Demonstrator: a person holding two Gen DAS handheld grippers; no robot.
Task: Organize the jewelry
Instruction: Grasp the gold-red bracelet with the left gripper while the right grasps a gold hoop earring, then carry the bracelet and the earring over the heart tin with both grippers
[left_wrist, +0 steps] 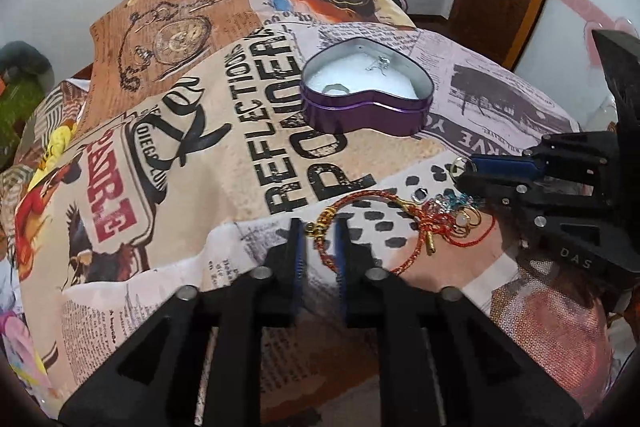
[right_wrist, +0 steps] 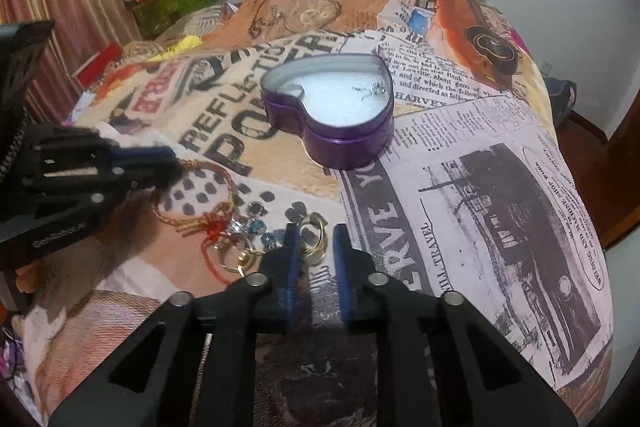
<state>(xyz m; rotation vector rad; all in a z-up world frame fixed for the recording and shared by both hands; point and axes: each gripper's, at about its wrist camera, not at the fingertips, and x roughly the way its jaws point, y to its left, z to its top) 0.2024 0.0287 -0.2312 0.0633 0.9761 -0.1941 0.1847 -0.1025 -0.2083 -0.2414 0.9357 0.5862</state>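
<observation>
Your left gripper (left_wrist: 320,227): fingers narrowly apart, straddling gold clasp of red-gold cord bracelet (left_wrist: 352,223); whether pads press it, cannot tell. Your right gripper (right_wrist: 314,233): fingers nearly closed around gold ring (right_wrist: 316,247); actual pinch unclear. Purple heart tin (right_wrist: 340,115) sits open at 12 o'clock from right gripper, white padding inside. Loose rings (right_wrist: 236,259) and blue beads (right_wrist: 256,227) lie at 9 o'clock of right fingers on printed cloth (right_wrist: 480,187).

Both claws tilt steeply downward, near the purple heart-shaped tin (left_wrist: 366,95). The left claw (left_wrist: 320,227) stands narrowly parted across a red-gold cord bracelet (left_wrist: 360,227). The right claw (right_wrist: 314,239) straddles a gold ring (right_wrist: 316,239), its jaws slightly apart.
</observation>
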